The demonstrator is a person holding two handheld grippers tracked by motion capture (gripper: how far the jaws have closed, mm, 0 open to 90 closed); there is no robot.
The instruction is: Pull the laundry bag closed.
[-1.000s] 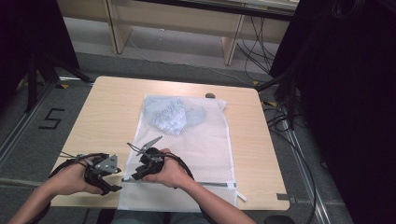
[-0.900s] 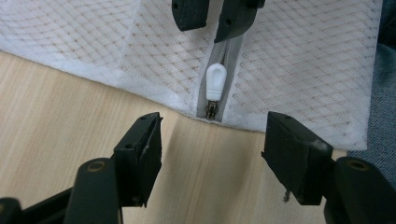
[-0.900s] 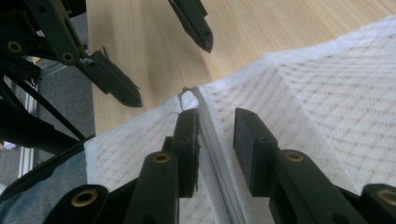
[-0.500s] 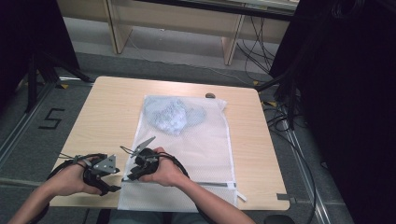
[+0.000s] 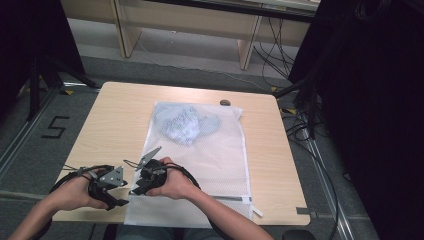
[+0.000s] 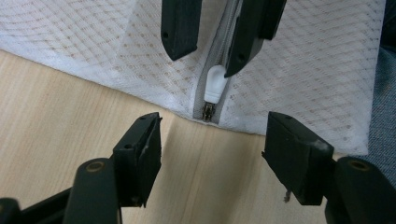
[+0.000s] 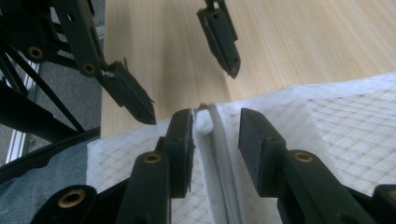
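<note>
One mesh laundry bag [image 5: 210,165], one wooden table [image 5: 120,120], two grippers. Bag lies flat across the table's middle, its near edge hanging over the person's side; a bluish crumpled cloth [image 5: 185,124] sits inside at the far end, detail lost behind the mesh.

One zipper [image 7: 219,163] along the bag's near edge, one white plastic pull tab [image 6: 215,84] at its end by the bag's left corner.

Right gripper [image 7: 215,135]: jaws have just been opening; they straddle the zipper track with the tab beside one pad, not clamped. Left gripper [image 6: 212,154]: jaws spread wide, empty, hovering over bare wood just short of the bag's corner.

Zipper teeth too fine to tell if shut. Small dark object [image 5: 225,102] at the table's far edge, unidentifiable. Mesh is white, diamond-patterned, semi-sheer; pads black, blocky, rubbery.
</note>
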